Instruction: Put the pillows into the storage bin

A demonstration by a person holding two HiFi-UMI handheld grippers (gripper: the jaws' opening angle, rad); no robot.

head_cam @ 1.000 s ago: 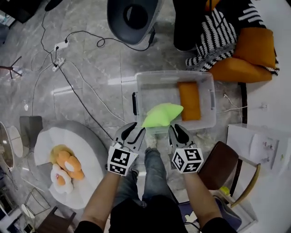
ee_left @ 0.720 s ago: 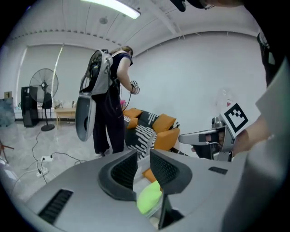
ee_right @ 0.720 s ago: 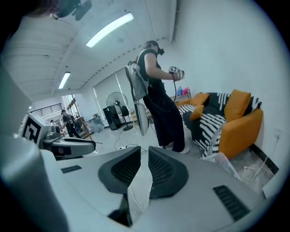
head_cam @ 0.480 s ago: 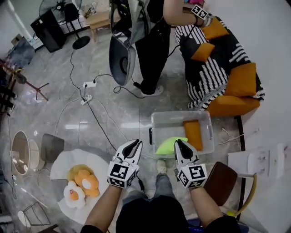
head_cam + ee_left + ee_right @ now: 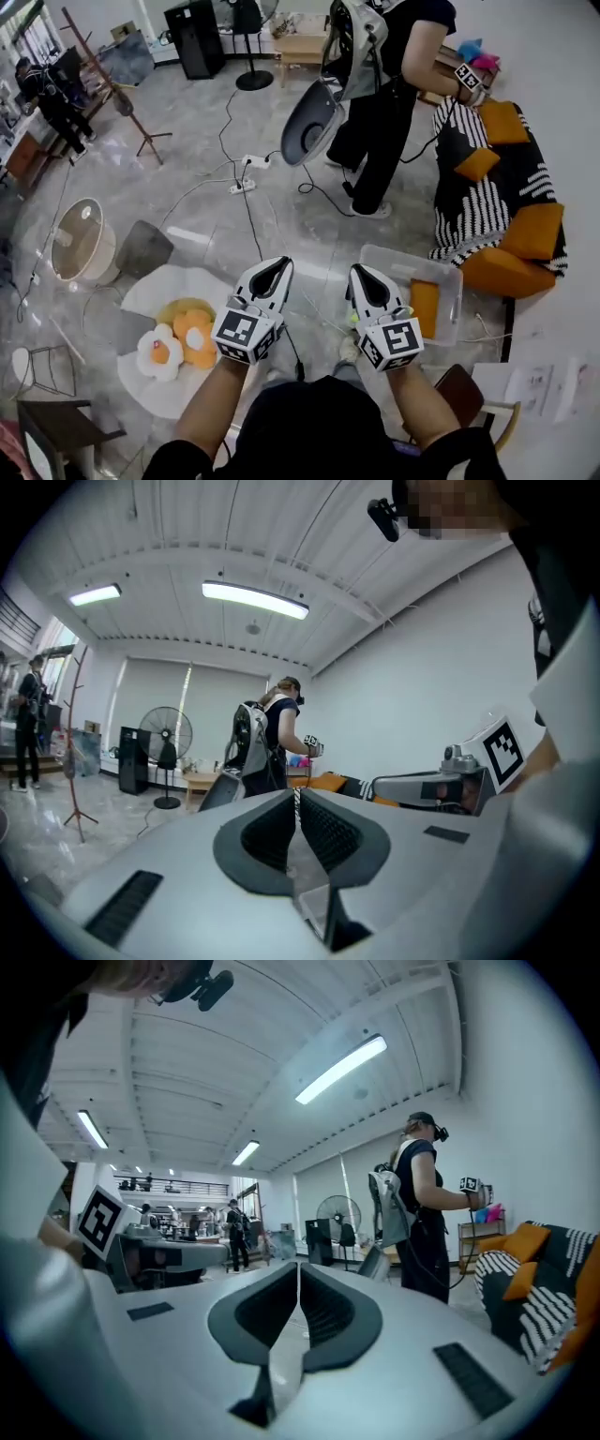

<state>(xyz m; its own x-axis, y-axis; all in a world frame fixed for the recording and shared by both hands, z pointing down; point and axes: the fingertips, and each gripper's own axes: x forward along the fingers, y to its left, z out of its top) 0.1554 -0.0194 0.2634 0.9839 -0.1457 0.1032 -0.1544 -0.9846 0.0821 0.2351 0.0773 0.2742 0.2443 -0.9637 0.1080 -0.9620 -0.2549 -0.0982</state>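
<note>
Head view: my left gripper point(image 5: 275, 266) and right gripper point(image 5: 360, 274) sit side by side, with the storage bin point(image 5: 417, 260) holding an orange pillow point(image 5: 424, 307) at the right one's 3 o'clock. Left gripper view: jaws just snapped together, empty. Right gripper view: same deal.

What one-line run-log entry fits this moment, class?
left tool: jaws just closed, shut, empty | right tool: jaws just closed, shut, empty | orange pillow: inside storage bin | flower cushions: outside bin

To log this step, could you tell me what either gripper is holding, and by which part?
Nothing: the left gripper and right gripper have just closed, jaws together, empty.
</note>
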